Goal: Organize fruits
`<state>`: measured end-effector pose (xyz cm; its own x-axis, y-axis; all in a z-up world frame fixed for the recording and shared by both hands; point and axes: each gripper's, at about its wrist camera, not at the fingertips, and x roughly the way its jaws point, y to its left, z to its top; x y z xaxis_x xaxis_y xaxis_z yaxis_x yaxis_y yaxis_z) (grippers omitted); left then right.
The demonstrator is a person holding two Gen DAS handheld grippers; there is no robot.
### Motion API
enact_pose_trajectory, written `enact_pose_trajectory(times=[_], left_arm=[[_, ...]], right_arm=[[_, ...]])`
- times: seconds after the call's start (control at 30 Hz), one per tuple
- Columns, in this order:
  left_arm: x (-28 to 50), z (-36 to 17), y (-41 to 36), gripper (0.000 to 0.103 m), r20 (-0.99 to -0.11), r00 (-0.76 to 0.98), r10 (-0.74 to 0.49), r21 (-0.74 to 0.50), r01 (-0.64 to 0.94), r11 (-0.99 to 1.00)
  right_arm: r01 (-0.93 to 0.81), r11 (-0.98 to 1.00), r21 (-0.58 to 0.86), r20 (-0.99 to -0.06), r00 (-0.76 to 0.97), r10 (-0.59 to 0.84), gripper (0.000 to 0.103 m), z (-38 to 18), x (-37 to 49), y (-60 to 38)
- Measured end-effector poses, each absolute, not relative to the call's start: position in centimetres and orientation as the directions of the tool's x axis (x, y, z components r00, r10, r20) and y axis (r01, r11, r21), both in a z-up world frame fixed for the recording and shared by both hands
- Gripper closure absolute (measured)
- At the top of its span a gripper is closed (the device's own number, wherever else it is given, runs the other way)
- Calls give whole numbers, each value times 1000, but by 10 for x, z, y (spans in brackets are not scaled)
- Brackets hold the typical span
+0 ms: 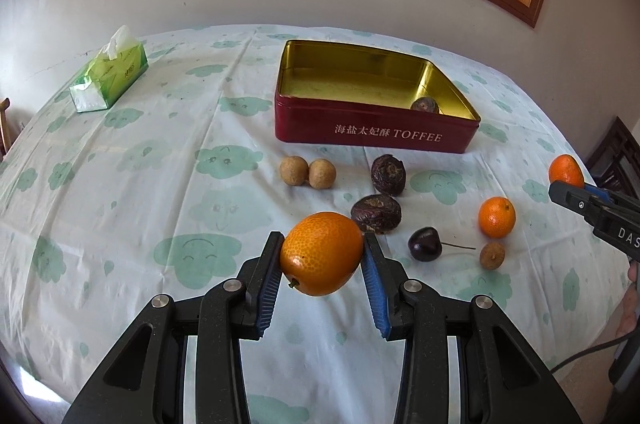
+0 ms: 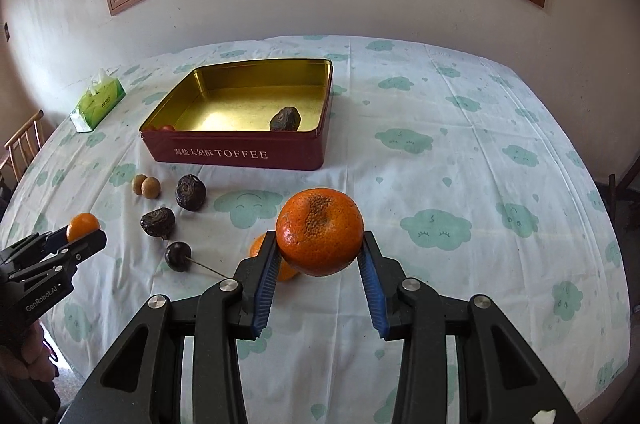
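My left gripper [image 1: 323,251] is shut on an orange kumquat [image 1: 320,254] held above the cloth; it also shows in the right wrist view [image 2: 82,226]. My right gripper [image 2: 320,247] is shut on a mandarin [image 2: 320,232], seen from the left wrist view at the right edge [image 1: 566,169]. A red toffee tin [image 1: 376,131] stands open behind, with one dark wrinkled fruit [image 2: 285,119] inside. On the cloth lie two longans [image 1: 307,172], two dark wrinkled fruits [image 1: 376,212], a cherry [image 1: 424,244], another mandarin [image 1: 497,217] and a small longan [image 1: 492,256].
A green tissue pack [image 1: 110,75] sits at the far left of the round table with its cloud-print cloth [image 1: 120,203]. A wall and window lie behind. A wooden chair [image 2: 22,143] stands at the left, dark furniture [image 1: 616,151] at the right.
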<state>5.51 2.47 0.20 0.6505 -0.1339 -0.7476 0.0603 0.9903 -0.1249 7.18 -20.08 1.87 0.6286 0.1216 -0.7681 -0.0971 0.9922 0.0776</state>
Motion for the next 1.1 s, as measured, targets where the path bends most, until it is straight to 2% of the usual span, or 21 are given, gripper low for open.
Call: enact_pose_trajectory(times=[0.47, 0.77, 1.1], left_arm=[[147, 42, 36, 63, -699, 703, -129, -125, 58, 991], [207, 23, 18, 63, -740, 660, -125, -96, 80, 992], [237, -4, 13, 63, -782, 613, -112, -85, 73, 994]], right_arm=[[-189, 979, 81, -738, 649, 187, 66, 30, 154, -174], [-203, 977, 63, -772, 610, 177, 66, 7, 208, -155], [-218, 975, 48, -805, 570, 167, 66, -18, 229, -141]])
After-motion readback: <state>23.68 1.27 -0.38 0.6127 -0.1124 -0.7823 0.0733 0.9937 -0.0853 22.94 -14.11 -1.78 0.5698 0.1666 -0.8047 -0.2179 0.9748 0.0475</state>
